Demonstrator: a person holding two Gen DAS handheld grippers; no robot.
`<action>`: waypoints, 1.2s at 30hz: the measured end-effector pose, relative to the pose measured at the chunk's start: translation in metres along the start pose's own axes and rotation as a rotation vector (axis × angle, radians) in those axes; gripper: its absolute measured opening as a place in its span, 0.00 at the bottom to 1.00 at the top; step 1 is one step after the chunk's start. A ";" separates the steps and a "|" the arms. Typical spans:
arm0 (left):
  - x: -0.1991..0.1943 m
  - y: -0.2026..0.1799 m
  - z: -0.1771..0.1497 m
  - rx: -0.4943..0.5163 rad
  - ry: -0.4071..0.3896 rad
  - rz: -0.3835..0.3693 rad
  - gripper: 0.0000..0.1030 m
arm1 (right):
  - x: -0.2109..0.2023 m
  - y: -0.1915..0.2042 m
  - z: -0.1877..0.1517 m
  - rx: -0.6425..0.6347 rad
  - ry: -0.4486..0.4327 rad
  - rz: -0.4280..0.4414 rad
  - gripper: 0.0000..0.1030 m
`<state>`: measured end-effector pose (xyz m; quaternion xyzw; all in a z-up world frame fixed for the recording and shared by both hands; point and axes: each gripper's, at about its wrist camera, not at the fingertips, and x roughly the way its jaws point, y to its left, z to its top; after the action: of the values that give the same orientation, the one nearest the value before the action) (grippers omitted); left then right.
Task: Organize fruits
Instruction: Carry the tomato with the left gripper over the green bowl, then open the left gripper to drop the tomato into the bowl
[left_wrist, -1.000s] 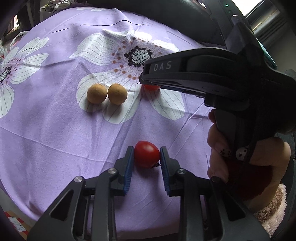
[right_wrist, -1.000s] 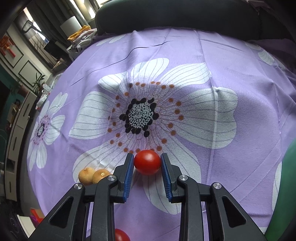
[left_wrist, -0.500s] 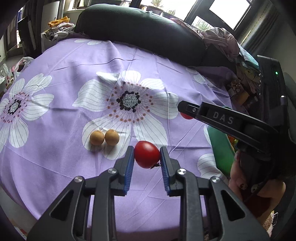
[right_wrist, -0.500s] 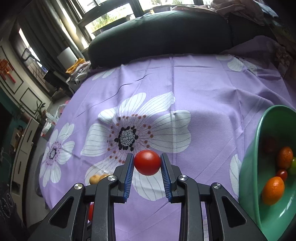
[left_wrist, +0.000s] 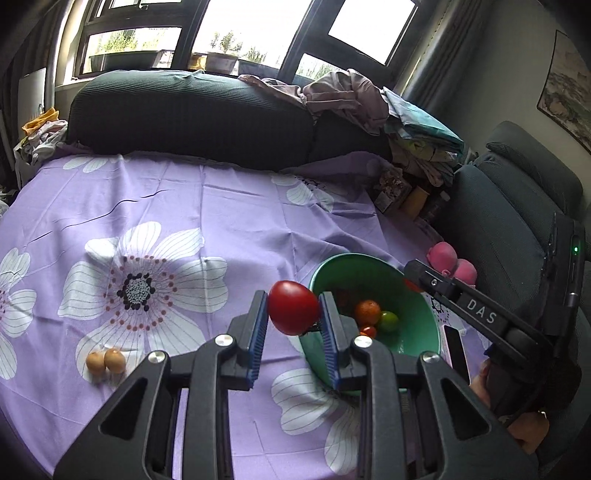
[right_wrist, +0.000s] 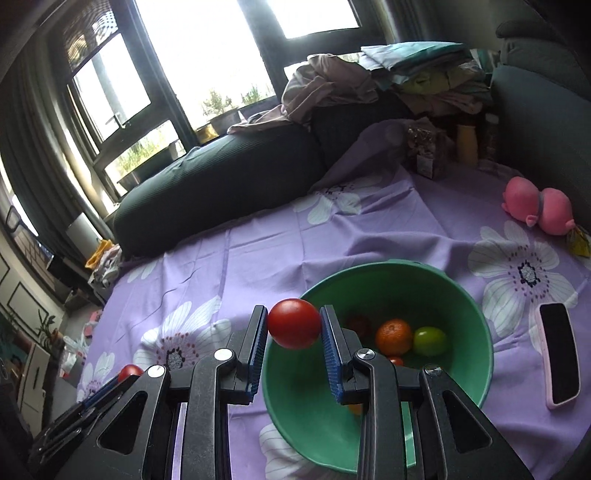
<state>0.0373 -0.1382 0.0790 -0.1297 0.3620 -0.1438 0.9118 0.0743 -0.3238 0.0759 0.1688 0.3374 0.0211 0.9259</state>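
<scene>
Both tomatoes lifted, green bowl (right_wrist: 476, 373) now near

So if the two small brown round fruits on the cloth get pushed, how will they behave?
The two brown fruits look round, so they would probably roll. They lie touching, so nudging one likely shifts both. The soft purple cloth may slow them.

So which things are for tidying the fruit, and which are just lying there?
For the job: left gripper with its tomato, right gripper with its tomato, green bowl, two brown fruits.

Just lying about: pink toy, phone, clothes pile.
</scene>
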 end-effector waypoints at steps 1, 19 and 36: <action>0.004 -0.007 0.002 0.014 0.002 -0.011 0.27 | -0.002 -0.008 0.001 0.020 -0.008 -0.015 0.30; 0.092 -0.067 -0.012 0.123 0.192 -0.082 0.27 | 0.014 -0.069 -0.005 0.122 0.097 -0.130 0.30; 0.110 -0.066 -0.022 0.104 0.248 -0.085 0.27 | 0.024 -0.064 -0.007 0.093 0.141 -0.172 0.30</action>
<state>0.0872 -0.2411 0.0171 -0.0788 0.4582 -0.2157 0.8586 0.0833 -0.3777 0.0351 0.1802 0.4154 -0.0624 0.8894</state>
